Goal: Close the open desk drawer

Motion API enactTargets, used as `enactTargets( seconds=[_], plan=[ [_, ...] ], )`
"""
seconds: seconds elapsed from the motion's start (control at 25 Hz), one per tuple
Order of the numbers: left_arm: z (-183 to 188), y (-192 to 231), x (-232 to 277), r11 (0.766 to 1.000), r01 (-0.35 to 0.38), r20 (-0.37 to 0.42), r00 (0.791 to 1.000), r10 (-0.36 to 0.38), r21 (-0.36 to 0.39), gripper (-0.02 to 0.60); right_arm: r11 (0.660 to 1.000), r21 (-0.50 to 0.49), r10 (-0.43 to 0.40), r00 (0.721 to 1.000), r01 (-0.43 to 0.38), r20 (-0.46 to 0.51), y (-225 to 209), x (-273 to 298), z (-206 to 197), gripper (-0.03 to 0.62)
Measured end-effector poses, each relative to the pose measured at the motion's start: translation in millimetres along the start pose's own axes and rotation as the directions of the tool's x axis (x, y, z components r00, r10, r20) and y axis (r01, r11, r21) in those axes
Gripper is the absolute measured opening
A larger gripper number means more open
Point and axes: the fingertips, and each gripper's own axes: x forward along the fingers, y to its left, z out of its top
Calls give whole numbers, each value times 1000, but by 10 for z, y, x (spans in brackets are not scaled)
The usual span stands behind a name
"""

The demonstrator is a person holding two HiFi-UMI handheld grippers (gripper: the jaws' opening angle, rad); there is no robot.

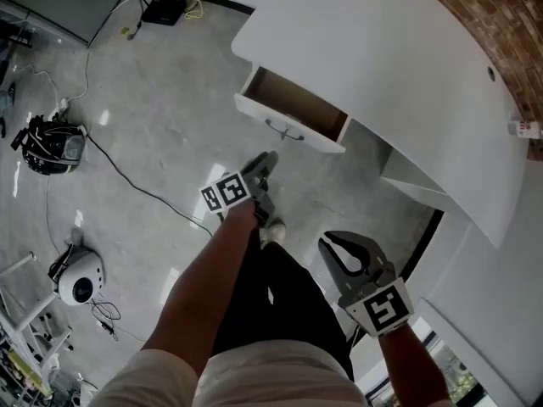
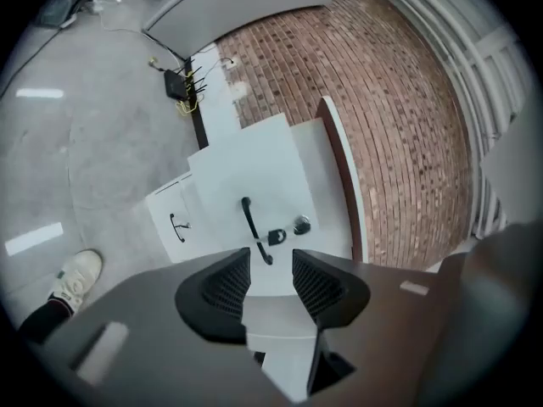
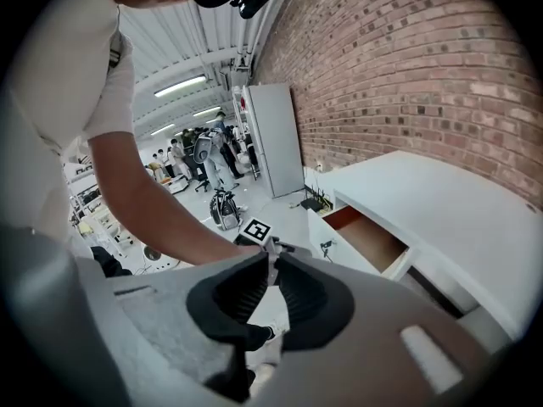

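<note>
The white desk [image 1: 399,83] runs along the brick wall. Its drawer [image 1: 293,113] stands pulled out, wooden inside showing, with a small metal handle [image 1: 285,132] on the white front. My left gripper [image 1: 266,161] hangs a little below the drawer front, apart from it, jaws open and empty. In the left gripper view the gripper [image 2: 271,276] points at the desk, with the drawer front [image 2: 176,220] off to its left. My right gripper [image 1: 327,242] is lower right, over the floor by the desk, jaws shut on nothing. The right gripper view shows the gripper [image 3: 270,265] and the drawer [image 3: 366,236] to its right.
A router with cables [image 1: 165,8] sits on the grey floor at the back. A black cable [image 1: 136,186] crosses the floor to a dark bag [image 1: 51,142]; a white round device [image 1: 81,282] lies at the left. The person's shoe [image 1: 272,231] stands just before the drawer.
</note>
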Motion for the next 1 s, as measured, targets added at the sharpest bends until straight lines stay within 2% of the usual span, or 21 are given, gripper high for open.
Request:
enactTargets(
  seconds=[0.28, 0.52, 0.64, 0.72, 1.0],
  plan=[
    [275, 277, 443, 992, 54, 79, 996, -45, -111, 155, 999, 52, 10, 999, -9, -31, -174, 308, -120, 28],
    [311, 319, 667, 981, 98, 81, 993, -86, -165, 148, 995, 96, 20, 998, -13, -65, -264, 421, -230, 28],
    [345, 320, 728, 977, 120, 86, 991, -106, -178, 105, 994, 111, 28, 997, -19, -73, -269, 483, -271, 28],
    [366, 325, 755, 976, 124, 89, 990, -110, -176, 43, 993, 116, 28, 997, -20, -74, -279, 512, -286, 28],
    [370, 331, 773, 957, 156, 113, 985, -131, -243, 25, 992, 126, 32, 997, -22, -76, -313, 570, -287, 28]
  ],
)
